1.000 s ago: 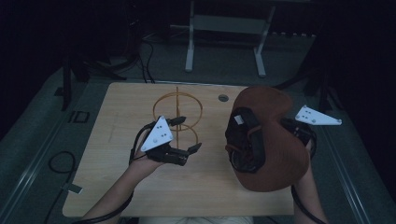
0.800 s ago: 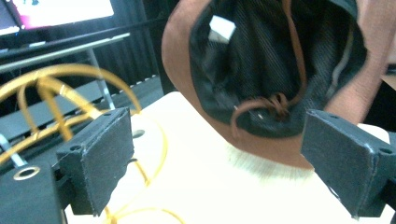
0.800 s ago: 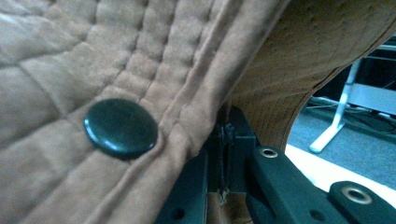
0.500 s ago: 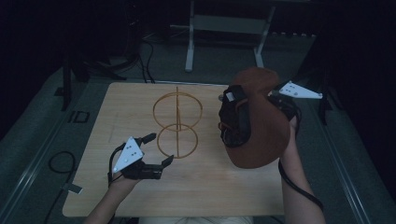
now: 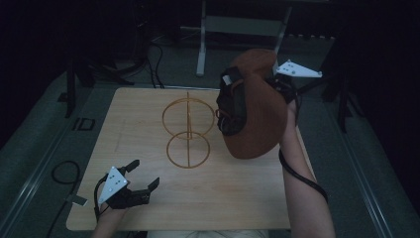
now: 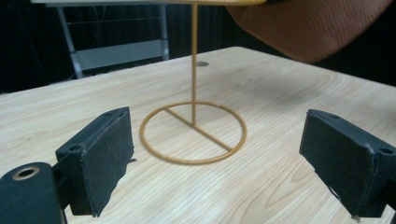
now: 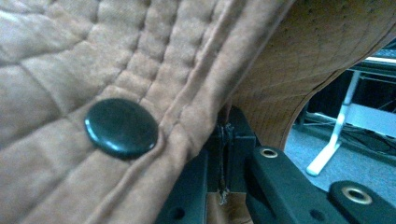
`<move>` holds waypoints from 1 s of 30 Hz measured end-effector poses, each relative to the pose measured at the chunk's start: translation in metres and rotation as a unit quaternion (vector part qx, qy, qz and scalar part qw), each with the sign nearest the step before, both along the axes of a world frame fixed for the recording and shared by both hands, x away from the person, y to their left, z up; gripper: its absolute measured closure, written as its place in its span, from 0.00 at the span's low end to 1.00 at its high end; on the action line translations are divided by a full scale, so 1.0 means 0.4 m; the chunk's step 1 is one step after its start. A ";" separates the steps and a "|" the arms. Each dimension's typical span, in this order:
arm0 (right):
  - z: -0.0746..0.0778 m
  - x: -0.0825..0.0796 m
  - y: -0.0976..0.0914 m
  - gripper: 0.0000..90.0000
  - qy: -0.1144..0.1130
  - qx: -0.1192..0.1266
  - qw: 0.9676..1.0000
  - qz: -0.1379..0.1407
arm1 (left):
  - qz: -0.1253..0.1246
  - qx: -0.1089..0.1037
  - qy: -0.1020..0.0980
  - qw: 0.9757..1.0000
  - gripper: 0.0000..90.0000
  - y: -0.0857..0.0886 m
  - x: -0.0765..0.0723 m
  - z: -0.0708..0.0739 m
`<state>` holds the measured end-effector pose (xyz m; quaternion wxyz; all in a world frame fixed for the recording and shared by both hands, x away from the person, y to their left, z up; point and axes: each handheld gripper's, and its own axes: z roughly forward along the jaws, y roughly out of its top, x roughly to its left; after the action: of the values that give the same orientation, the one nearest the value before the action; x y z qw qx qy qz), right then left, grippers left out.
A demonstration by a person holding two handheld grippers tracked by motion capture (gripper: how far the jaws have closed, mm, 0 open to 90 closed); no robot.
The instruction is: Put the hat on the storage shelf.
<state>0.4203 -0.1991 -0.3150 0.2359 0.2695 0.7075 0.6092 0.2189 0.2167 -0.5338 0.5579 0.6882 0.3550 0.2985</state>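
A brown quilted cap [image 5: 257,109] hangs in the air over the table's far right, its dark inside turned left. My right gripper [image 5: 280,84] holds it from behind, the grey plate on top. In the right gripper view the jaws [image 7: 226,154] are shut on the cap's seamed edge [image 7: 187,116], beside a dark round button [image 7: 121,127]. A gold wire stand [image 5: 188,129], an upright ring on a flat ring, sits mid-table, bare. My left gripper [image 5: 145,173] lies low near the front left, open and holding nothing. Its pads [image 6: 107,154] face the stand's base ring [image 6: 194,133], well short of it.
The light wooden table [image 5: 223,198] has a small round hole [image 6: 201,64] toward its far edge. A white metal frame [image 5: 200,49] stands on the floor behind the table. A cable [image 5: 64,173] lies on the floor at the left.
My left gripper has pulled back from beside the stand to the front left corner and sunk lower. My right gripper has carried the cap up and toward the far side.
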 end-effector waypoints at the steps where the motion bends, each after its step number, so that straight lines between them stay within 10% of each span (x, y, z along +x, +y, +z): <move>1: 0.007 0.006 0.012 0.97 0.000 0.001 1.000 0.001 | 0.002 -0.001 -0.001 1.000 0.12 0.005 -0.002 -0.002; 11: 0.041 0.028 0.176 0.97 0.008 -0.002 0.999 0.035 | 0.020 -0.020 0.002 1.000 0.12 0.033 -0.006 -0.019; 23: -0.029 0.016 0.384 0.95 0.034 -0.106 0.990 0.090 | 0.024 -0.029 0.006 0.999 0.12 0.038 -0.008 -0.030; 30: -0.066 0.020 0.445 0.93 0.050 -0.114 0.986 0.112 | 0.019 -0.037 0.011 0.999 0.12 0.040 -0.007 -0.036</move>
<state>0.4284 -0.0209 -0.3414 0.1594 0.1900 0.8093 0.5325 0.2160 0.2329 -0.5481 0.5730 0.6634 0.3854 0.2881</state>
